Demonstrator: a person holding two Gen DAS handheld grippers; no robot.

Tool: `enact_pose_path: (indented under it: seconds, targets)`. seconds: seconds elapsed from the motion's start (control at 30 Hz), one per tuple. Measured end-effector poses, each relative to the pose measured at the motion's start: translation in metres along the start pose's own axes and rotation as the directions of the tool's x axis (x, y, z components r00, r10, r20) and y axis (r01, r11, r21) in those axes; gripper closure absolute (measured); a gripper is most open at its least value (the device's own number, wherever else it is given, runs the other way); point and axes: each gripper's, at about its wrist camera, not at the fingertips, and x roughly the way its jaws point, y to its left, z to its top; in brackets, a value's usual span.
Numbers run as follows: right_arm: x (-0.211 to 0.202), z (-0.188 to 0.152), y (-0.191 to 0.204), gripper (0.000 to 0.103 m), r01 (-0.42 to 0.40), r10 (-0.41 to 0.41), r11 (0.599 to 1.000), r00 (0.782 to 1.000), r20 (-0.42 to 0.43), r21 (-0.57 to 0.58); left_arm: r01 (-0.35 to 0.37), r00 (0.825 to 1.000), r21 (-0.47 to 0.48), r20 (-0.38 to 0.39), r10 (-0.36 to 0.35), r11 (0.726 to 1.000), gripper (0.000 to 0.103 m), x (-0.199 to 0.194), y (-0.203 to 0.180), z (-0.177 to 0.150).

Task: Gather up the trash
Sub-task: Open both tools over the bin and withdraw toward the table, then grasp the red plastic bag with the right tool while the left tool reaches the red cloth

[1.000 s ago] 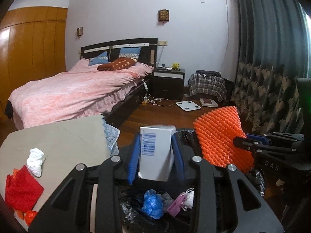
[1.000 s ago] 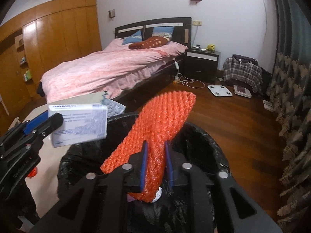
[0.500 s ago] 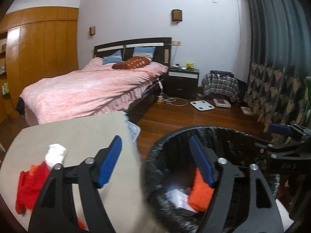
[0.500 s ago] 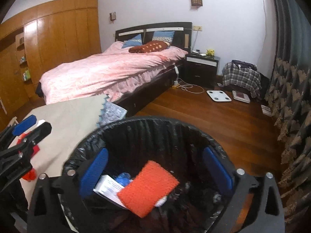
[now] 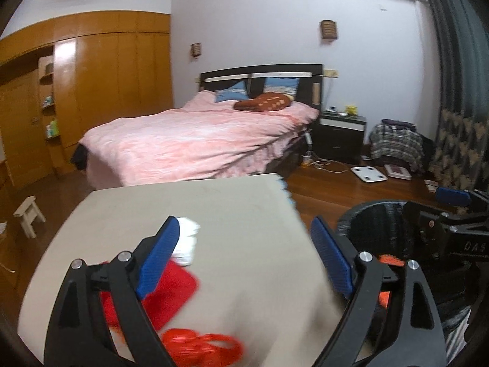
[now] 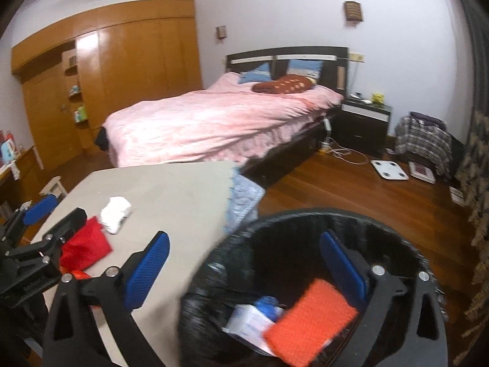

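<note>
My left gripper (image 5: 244,257) is open and empty above the beige table (image 5: 238,208). On the table lie a white crumpled tissue (image 5: 187,241), a red flat packet (image 5: 171,293) and a red plastic scrap (image 5: 198,344). My right gripper (image 6: 244,270) is open and empty over the rim of the black-lined trash bin (image 6: 305,223). Inside the bin lie an orange foam net (image 6: 311,318) and a white box (image 6: 247,321). The tissue (image 6: 116,211) and the red packet (image 6: 84,244) also show in the right wrist view, beside the left gripper (image 6: 39,211).
A pink bed (image 5: 198,140) stands behind the table. A small white stool (image 5: 27,214) is on the floor at left. A nightstand (image 5: 339,134), a scale (image 5: 368,173) and curtains (image 5: 458,122) are at the right. The bin (image 5: 376,223) stands right of the table.
Both grippers opened and dropped the white box and the orange foam net into the bin. The left gripper then swung left over the table; the right one also shifted left.
</note>
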Motion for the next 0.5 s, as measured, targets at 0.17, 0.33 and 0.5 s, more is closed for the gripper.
enact_pose_path:
  seconds: [0.17, 0.33, 0.5]
  targets:
    - [0.013, -0.001, 0.042, 0.006, -0.072, 0.072, 0.997, 0.997, 0.006, -0.036, -0.085, 0.996, -0.005, -0.014, 0.085, 0.996, 0.018, -0.006, 0.039, -0.007]
    - [0.019, -0.012, 0.074, 0.006, -0.134, 0.134, 0.99, 0.991, 0.006, -0.051, -0.148, 0.988, -0.009, -0.04, 0.148, 0.989, 0.018, -0.013, 0.072, -0.02]
    - [0.019, -0.026, 0.097, 0.006, -0.186, 0.187, 0.98, 0.982, 0.005, -0.064, -0.184, 0.98, -0.02, -0.075, 0.182, 0.983, 0.018, -0.021, 0.099, -0.038]
